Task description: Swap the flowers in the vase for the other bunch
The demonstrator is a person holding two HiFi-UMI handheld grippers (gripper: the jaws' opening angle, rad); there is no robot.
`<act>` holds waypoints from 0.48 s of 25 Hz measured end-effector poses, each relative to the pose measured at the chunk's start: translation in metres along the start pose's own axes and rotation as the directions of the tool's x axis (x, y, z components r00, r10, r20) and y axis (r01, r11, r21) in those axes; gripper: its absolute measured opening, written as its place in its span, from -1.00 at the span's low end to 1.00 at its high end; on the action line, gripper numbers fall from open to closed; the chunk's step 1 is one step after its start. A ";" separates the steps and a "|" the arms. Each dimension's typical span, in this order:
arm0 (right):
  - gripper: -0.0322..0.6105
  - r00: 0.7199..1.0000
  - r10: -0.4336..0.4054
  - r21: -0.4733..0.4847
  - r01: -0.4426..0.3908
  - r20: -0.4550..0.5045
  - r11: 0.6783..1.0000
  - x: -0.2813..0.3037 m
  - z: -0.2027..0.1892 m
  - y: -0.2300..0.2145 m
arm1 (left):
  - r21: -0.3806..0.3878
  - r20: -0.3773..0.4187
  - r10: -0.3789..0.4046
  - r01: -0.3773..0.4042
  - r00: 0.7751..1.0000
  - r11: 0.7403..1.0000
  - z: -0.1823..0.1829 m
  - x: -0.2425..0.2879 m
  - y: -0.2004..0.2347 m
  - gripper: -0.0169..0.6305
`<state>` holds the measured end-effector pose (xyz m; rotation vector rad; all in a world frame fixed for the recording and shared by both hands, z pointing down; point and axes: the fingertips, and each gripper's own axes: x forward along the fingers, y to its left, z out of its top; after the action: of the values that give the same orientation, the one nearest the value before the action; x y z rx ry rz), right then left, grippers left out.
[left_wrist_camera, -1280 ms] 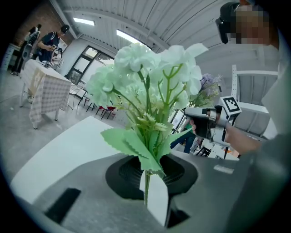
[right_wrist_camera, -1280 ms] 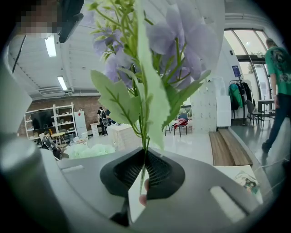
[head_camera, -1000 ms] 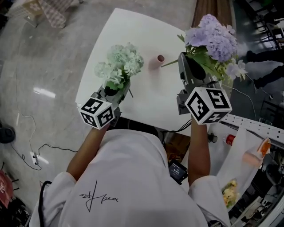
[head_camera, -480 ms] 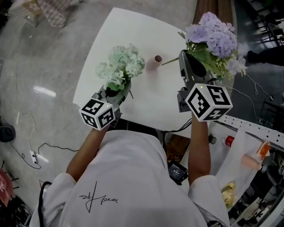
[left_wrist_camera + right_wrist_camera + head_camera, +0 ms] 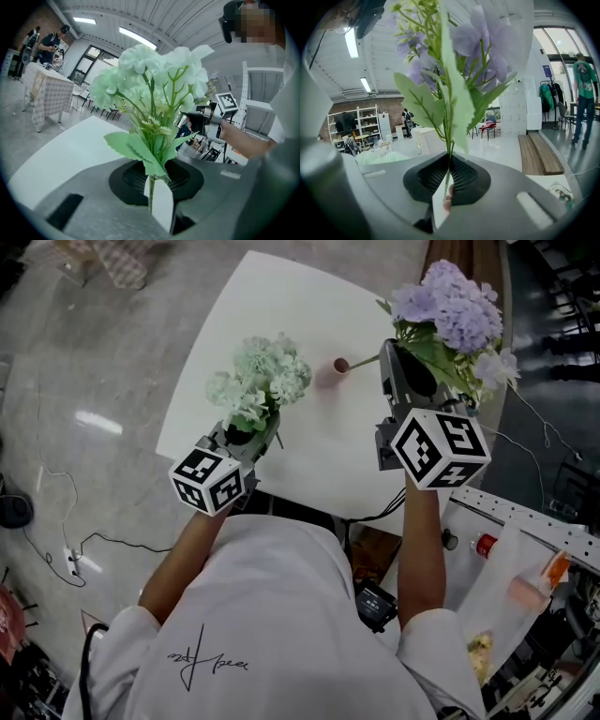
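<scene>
Flanking the pink vase on the white table
Pinching green flowers in left gripper, purple flowers in right gripper; shirt scrawl illegible.

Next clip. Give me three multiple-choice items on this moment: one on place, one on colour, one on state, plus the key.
1. The vase sits: A on the table; B on the floor; C on a chair.
2. The bunch in the right gripper is: A red; B purple; C yellow.
3. The left gripper is: A open, empty; B shut on the green bunch; C shut on a cup.
Key: 1 A, white tabletop lies under it; 2 B, lilac blooms; 3 B, a stem is pinched between its jaws.
</scene>
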<state>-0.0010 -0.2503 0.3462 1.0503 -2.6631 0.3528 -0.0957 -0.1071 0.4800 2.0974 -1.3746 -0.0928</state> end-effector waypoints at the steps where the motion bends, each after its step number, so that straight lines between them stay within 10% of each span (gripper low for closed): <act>1: -0.83 1.000 0.002 0.003 -0.002 0.000 1.000 0.000 0.000 0.000 | -0.001 0.000 0.003 -0.003 1.000 1.000 0.000 0.000 0.000 -0.73; 12: -0.83 1.000 0.006 -0.007 -0.006 -0.006 1.000 0.000 -0.001 -0.002 | 0.001 -0.006 0.010 -0.010 1.000 1.000 0.000 0.002 -0.006 -0.73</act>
<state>0.0002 -0.2516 0.3471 1.0386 -2.6609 0.3470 -0.0902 -0.1076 0.4771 2.0895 -1.3818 -0.0818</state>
